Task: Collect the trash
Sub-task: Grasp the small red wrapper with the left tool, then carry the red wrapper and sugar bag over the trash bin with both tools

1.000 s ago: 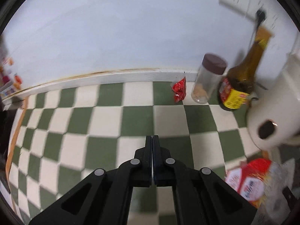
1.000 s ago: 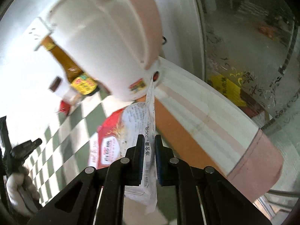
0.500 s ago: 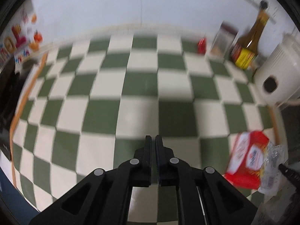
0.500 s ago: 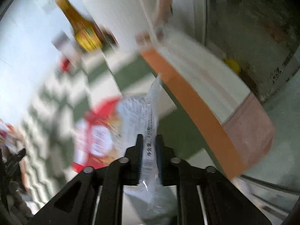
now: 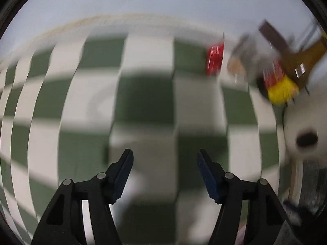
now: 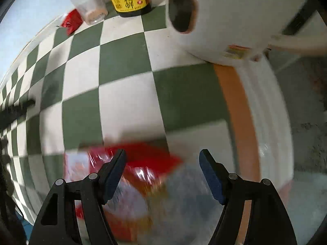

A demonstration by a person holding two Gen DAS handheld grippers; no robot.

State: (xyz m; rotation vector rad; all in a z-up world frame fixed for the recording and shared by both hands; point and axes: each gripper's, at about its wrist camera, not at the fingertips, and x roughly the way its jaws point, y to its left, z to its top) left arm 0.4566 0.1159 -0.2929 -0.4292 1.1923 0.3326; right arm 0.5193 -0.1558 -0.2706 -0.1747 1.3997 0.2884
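Left wrist view: heavy motion blur. Left gripper (image 5: 164,159) jaws spread wide, nothing between them, over the green-and-white checkered tabletop (image 5: 143,102). Small red packet (image 5: 214,60) far right near the wall, beside a clear jar (image 5: 243,61) and a brown sauce bottle (image 5: 286,69).

Right wrist view: right gripper (image 6: 162,159) jaws wide apart. Red-and-clear snack bag (image 6: 139,175) lies blurred below and between the fingers; contact can't be judged. White appliance (image 6: 235,16) upper right; small red packet (image 6: 71,23) upper left by the jar (image 6: 90,6).
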